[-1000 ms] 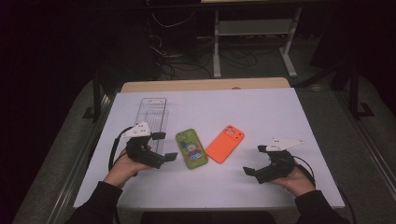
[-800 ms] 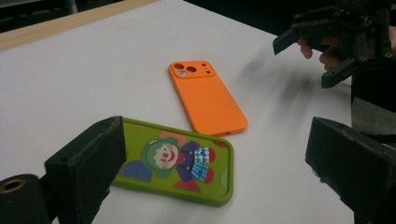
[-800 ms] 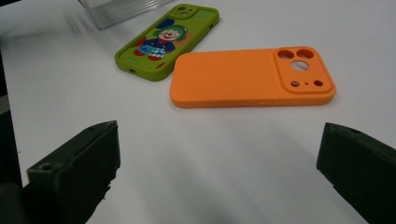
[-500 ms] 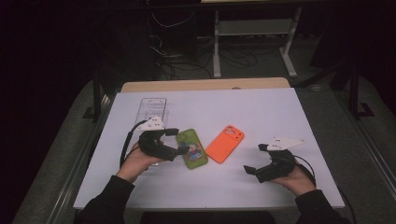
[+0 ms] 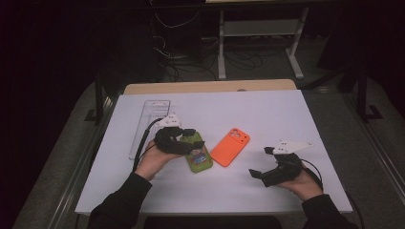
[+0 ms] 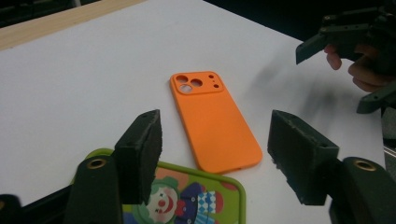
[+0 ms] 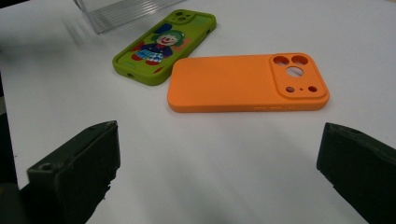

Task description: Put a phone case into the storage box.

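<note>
Green clown-printed phone case (image 5: 198, 153) at centre-left of the white counter (image 5: 267, 114), just beside the orange case (image 5: 230, 146), newly reached by the left tongs (image 5: 190, 139), moved in wide open, likely for a grasp; right tongs (image 5: 260, 172) open, idle lower right.

A white rectangular counter (image 5: 267, 114) carries three loose items. An orange silicone phone case (image 5: 230, 146) lies flat, back upward, camera cut-outs at its far end. Just beside it on the left lies a lime-green phone case printed with a clown figure (image 5: 199, 156), also flat; the two cases are apart, not touching. A clear ribbed plastic tray (image 5: 149, 117) lies lengthwise near the left edge. A pale wooden strip (image 5: 210, 86) runs along the far edge. Beyond stand a white metal frame (image 5: 258, 33) and dark cables on the floor.
</note>
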A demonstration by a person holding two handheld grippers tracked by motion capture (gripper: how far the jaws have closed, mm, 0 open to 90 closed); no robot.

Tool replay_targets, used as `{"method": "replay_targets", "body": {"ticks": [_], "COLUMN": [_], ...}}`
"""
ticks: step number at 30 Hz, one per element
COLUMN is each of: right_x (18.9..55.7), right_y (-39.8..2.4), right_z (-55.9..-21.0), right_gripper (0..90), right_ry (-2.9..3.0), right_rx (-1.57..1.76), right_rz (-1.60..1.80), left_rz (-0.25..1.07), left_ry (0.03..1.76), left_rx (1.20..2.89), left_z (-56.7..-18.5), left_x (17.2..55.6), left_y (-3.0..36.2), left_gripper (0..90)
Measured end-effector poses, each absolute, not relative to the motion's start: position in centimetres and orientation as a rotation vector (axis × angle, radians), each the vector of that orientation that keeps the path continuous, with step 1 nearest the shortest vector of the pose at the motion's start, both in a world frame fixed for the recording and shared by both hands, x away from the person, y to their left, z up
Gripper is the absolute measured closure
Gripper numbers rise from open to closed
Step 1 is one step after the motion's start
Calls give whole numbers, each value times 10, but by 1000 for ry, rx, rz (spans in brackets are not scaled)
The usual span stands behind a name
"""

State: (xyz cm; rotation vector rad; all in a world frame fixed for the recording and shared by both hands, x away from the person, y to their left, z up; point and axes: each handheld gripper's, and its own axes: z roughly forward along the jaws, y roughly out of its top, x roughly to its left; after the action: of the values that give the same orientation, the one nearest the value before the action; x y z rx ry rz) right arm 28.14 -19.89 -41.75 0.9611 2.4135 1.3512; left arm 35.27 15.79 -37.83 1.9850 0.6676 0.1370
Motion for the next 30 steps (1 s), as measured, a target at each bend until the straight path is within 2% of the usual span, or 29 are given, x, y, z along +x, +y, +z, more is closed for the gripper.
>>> {"method": "replay_targets", "body": {"ticks": [6,7,12,13,14,18,19,20,23,30], "right_x": [279,279,279,279,279,279,279,279,279,279], "right_y": [-198,-198,-199,-199,-199,-199,-199,-199,-199,-199], "right_z": [-417,-417,-417,-417,-417,-417,-417,-417,-417,-417], "right_gripper": [0,0,0,0,0,0,0,0,0,0], "right_ry": [2417,2413,2409,2407,2407,2407,2408,2408,2408,2408], "right_rx": [954,957,956,951,952,948,950,951,949,947], "right_rz": [1352,1352,1351,1353,1353,1355,1356,1355,1357,1358], "left_rz": [161,164,169,170,169,157,150,151,144,142], "left_ry": [684,691,710,715,722,735,749,755,758,744], "left_rx": [2024,2023,2036,2042,2050,2056,2058,2068,2090,2149], "left_z": [-385,-388,-396,-399,-404,-410,-412,-416,-422,-436], "left_x": [357,360,366,368,370,373,374,375,377,380], "left_y": [141,135,127,125,123,120,119,116,113,108], "left_gripper": [448,506,641,641,706,805,805,852,896,899]}}
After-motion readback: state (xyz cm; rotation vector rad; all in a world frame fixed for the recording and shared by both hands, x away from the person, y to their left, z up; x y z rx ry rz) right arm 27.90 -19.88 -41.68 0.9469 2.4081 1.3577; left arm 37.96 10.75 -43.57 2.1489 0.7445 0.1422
